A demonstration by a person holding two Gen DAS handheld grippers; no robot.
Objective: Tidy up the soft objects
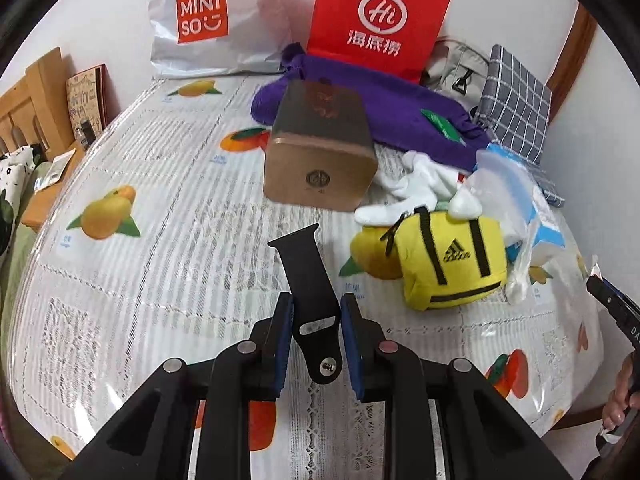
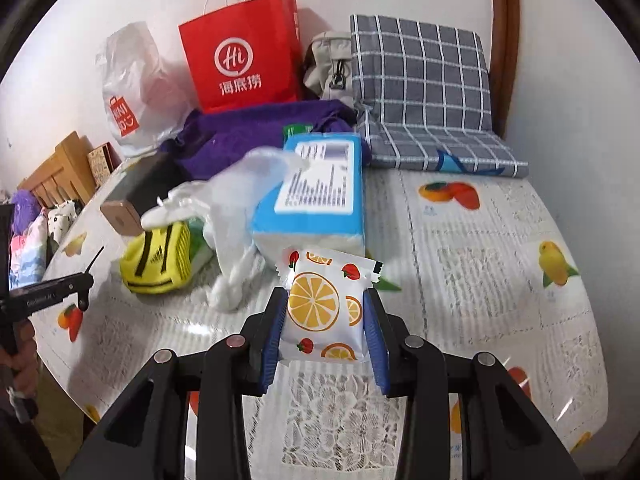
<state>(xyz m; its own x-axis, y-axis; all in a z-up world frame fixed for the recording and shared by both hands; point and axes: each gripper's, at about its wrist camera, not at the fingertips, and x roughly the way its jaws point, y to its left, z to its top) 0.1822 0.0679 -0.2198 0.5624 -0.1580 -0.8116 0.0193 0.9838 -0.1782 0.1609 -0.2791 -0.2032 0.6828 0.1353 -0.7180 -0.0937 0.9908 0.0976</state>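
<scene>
Nearest the lens in the left wrist view we see our left gripper [image 1: 316, 320] clamped on a black strap [image 1: 310, 280] — its blue pads press both edges of the strap's lower half, while the strap's free end rises toward the middle of the frame. A metal stud marks the strap's bottom end, low between the pads. Beyond it, at centre, stands a tan box [image 1: 320, 160] on the table [image 1: 160, 240], and to the right a yellow pouch [image 1: 448, 260] lies just beside a white glove [image 1: 420, 188]. A purple cloth [image 1: 400, 112] stretches behind the box, with a red bag [image 1: 380, 20] at top centre and a white bag [image 1: 208, 20] at upper left.

In the right wrist view our right gripper [image 2: 326, 312] is closed on a fruit-print packet [image 2: 324, 312] — the pads squeeze its left and right sides, and its top edge stands above the fingertips. Just behind the packet sits a blue tissue pack [image 2: 316, 192], with a clear plastic bag [image 2: 236, 200] to its left. A grey checked cushion [image 2: 424, 92] fills the upper right.
</scene>
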